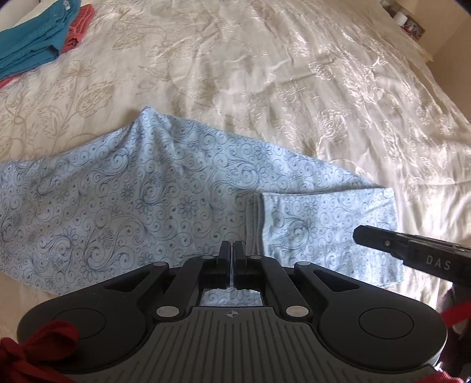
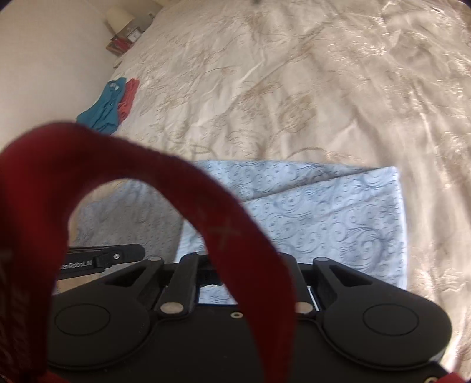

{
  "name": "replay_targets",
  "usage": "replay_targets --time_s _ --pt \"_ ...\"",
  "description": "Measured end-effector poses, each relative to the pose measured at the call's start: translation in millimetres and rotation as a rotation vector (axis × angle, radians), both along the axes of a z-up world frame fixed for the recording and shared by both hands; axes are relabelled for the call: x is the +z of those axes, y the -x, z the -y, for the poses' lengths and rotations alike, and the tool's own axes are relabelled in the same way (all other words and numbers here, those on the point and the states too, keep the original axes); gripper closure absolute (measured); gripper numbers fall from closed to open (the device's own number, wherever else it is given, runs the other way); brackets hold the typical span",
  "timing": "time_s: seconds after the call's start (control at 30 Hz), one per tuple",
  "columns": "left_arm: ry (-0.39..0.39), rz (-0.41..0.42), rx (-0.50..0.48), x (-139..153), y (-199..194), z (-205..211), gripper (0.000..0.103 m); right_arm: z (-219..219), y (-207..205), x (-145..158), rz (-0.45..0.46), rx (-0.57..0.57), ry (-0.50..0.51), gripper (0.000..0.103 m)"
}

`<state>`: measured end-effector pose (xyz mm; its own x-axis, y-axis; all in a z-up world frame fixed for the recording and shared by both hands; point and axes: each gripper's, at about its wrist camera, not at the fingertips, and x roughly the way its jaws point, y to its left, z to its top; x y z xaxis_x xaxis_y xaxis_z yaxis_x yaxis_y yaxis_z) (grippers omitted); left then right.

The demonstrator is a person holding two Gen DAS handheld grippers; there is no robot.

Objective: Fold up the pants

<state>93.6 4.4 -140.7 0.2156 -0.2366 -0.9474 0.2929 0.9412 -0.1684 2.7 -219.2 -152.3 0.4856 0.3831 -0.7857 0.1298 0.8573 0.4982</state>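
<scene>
**Cloth, plastic and metal on the bed**

The bedspread is a glossy, satin-like cloth, cream with woven flower figures, creased and shining where light falls. The pants are soft matt cloth, pale blue with a printed scroll pattern. The left gripper is matt black plastic with dull silver metal pins and a ribbed grey base. A red strap looks like fuzzy woven fabric. The folded teal garment is matt cloth.

bed: cream satin bedspread w/ beige floral embroidery | far corner: folded teal cloth beside coral-red cloth, touching | bedside: small cluttered stand, blurry
</scene>
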Motion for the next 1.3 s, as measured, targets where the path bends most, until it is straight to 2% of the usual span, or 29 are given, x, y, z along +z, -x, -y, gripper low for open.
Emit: replay_targets --time_s 0.2,0.33,0.4,0.5,0.73,0.8,0.87,1.13,1.3 --pt "-0.015 -0.024 -0.055 -15.1 -3.8 29.8 0.101 47.7 -9.7 -12.5 -0.043 -0.111 0.070 0.080" --pt "-0.066 -0.058 -0.073 -35.2 -6.3 42.0 0.101 66.4 -20.9 -27.3 -0.072 -0.139 0.092 0.080" --pt "-0.089 -0.068 -0.083 -43.5 -8.0 43.9 0.101 71.0 -26.7 -34.1 -0.082 -0.150 0.101 0.080" --pt "-0.091 -0.086 -0.087 -49.3 -11.6 43.0 0.101 78.2 -32.7 -42.4 -0.098 -0.162 0.097 0.086" --pt "-0.082 -0.085 -0.071 -46.9 -12.9 40.3 0.100 77.3 -32.1 -44.1 -0.083 -0.160 0.101 0.086" --pt "-0.084 -0.062 -0.055 -40.0 -7.7 36.4 0.100 76.4 -26.8 -37.3 -0.061 -0.163 0.121 0.085" --pt "-0.086 -0.054 -0.048 -34.8 -2.6 30.1 0.101 72.5 -20.5 -26.7 -0.028 -0.147 0.147 0.073" --pt "-0.100 -0.023 0.051 -14.3 15.4 -23.8 0.101 53.9 7.6 -6.2 0.009 -0.126 0.126 0.074" --pt "-0.130 0.015 0.092 -4.4 11.5 -66.5 0.101 24.9 13.7 4.5 0.033 -0.071 0.125 0.074"
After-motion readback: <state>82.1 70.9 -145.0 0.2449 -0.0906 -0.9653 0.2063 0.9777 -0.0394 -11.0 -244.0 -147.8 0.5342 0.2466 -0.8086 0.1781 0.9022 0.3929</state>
